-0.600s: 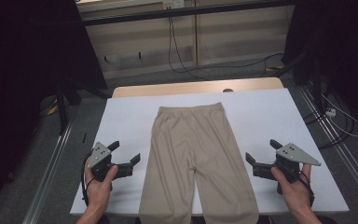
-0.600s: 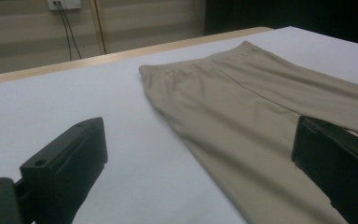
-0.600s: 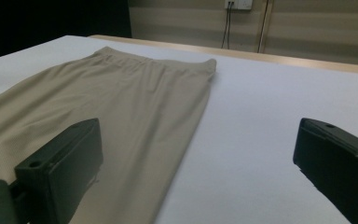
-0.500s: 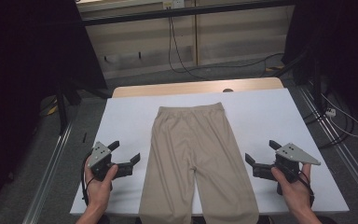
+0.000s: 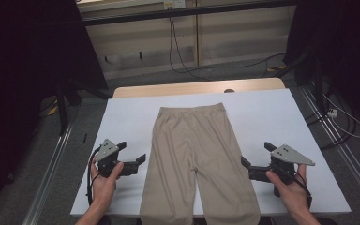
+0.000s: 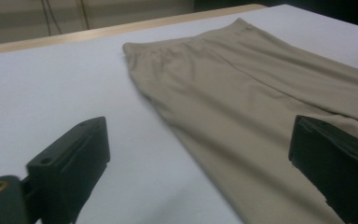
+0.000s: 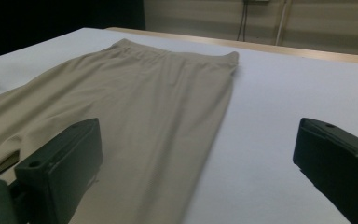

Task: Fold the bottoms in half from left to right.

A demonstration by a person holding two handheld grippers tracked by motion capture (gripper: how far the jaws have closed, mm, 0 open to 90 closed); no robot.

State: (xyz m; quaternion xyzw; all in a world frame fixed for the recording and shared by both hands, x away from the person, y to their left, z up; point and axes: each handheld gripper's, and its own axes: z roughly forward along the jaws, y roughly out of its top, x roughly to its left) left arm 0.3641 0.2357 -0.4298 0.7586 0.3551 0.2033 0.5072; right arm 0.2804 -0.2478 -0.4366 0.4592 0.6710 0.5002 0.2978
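Observation:
A pair of beige trousers lies flat along the middle of the white table, waistband at the far end and both legs running to the near edge. My left gripper is held in a hand just left of the left leg, jaws open and empty, pointing toward the cloth. My right gripper mirrors it beside the right leg, also open and empty. In the left gripper view the trousers stretch ahead of the left gripper. In the right gripper view the trousers lie ahead of the right gripper.
A strip of bare wooden tabletop shows beyond the white cover. Cables trail on the floor behind the table. Metal floor rails run along both sides, and dark curtains stand to the left and right.

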